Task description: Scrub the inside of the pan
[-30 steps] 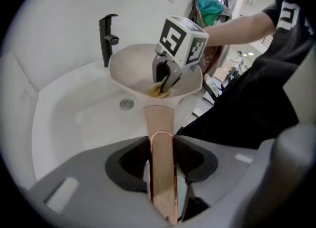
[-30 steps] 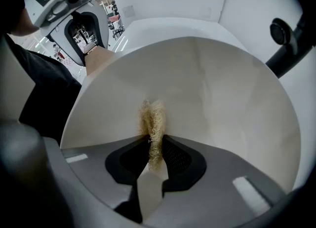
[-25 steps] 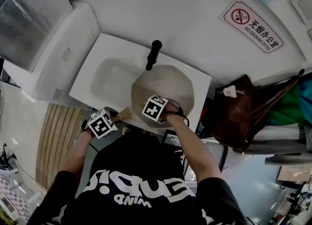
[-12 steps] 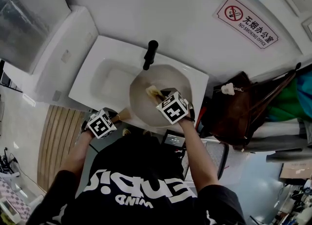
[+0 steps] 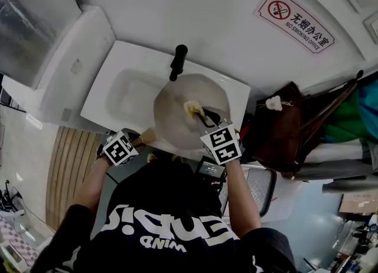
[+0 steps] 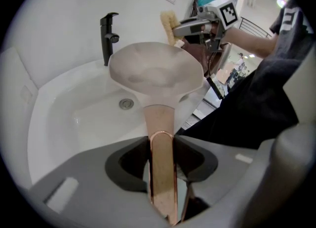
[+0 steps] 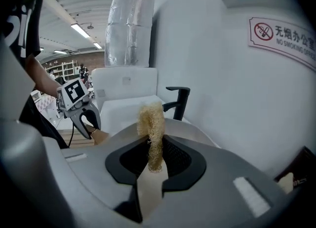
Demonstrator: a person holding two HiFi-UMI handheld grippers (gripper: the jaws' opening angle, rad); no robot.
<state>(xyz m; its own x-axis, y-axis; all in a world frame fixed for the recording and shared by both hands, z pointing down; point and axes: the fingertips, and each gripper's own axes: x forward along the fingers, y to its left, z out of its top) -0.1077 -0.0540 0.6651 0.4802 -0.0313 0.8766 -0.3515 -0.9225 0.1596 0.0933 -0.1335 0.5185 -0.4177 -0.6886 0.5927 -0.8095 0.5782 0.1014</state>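
A pale beige pan is held over the white sink, tilted, its copper-coloured handle clamped in my left gripper. My right gripper is shut on a yellowish loofah scrubber, raised over the pan's right part with the scrubber at or just above its inside; contact cannot be told. In the right gripper view the pan rim lies just beyond the scrubber.
A black tap stands at the sink's back edge. A brown bag hangs to the right. A white cistern-like box flanks the sink on the left. A no-smoking sign is on the wall.
My right gripper has risen from the pan's near rim and swung to the right, turning so the scrubber now shows above the pan. The left gripper and pan have stayed put.
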